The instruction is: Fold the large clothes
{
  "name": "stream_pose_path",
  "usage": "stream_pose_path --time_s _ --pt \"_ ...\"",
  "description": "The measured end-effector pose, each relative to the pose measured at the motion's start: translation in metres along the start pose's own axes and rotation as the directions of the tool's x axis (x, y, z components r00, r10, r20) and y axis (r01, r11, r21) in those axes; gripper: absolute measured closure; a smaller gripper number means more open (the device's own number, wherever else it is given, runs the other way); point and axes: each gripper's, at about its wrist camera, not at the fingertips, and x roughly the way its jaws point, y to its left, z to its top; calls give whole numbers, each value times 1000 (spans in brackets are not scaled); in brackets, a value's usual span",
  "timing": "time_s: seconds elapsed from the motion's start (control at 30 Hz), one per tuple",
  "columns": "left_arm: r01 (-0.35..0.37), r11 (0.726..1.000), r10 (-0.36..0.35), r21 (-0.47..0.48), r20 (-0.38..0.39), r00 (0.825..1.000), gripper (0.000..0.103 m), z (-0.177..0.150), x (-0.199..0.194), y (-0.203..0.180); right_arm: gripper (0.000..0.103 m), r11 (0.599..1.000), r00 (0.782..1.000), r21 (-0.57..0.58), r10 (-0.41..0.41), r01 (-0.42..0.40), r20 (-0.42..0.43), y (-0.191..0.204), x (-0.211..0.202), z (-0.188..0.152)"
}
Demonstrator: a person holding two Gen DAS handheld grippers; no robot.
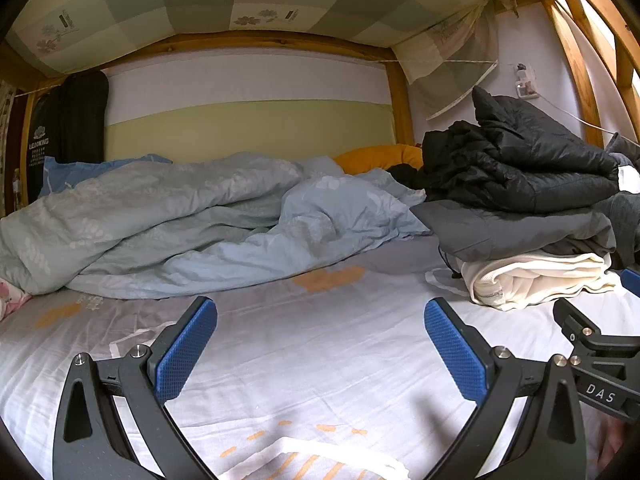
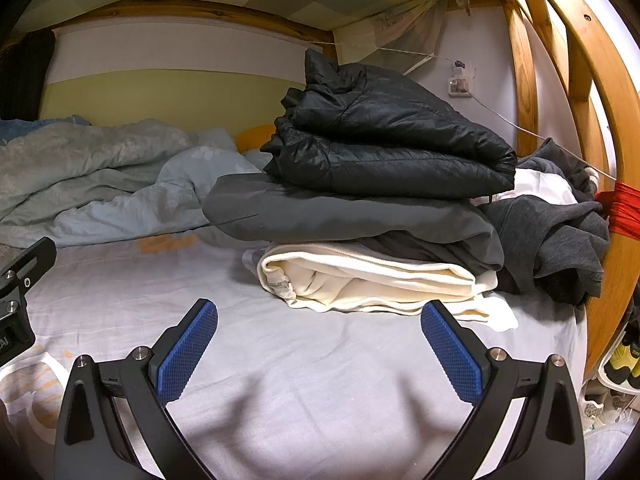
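Stack (image 2: 360, 208) of folded clothes sits on bed sheet (image 2: 280, 360) at right: black puffer, grey, cream; crumpled dark grey garment (image 2: 560, 240) beside it by the rail looks unfolded, likely next; left gripper (image 1: 320, 344) and right gripper (image 2: 320, 344) both spread apart, empty, hovering over bare sheet

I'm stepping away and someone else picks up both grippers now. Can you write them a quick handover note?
Left gripper: open, empty, over the bare bedsheet.
Right gripper: open, empty, facing the stack.
Done: black puffer jacket, on a dark grey garment, on a cream garment, folded and stacked.
Left: crumpled dark grey clothes beside the stack, against the wooden bed frame, unfolded.
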Motion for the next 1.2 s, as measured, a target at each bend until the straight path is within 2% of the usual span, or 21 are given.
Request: stream_pose_path --time_s 0.27,1.2 --pt "5 1000 -5 -6 -20 1000 0 -1 4 4 0 1000 1000 0 8 -8 -6 -1 4 0" --pt "2 1000 -2 2 -11 1000 0 -1 3 2 0 1000 1000 1 14 -14 -6 -3 6 1"
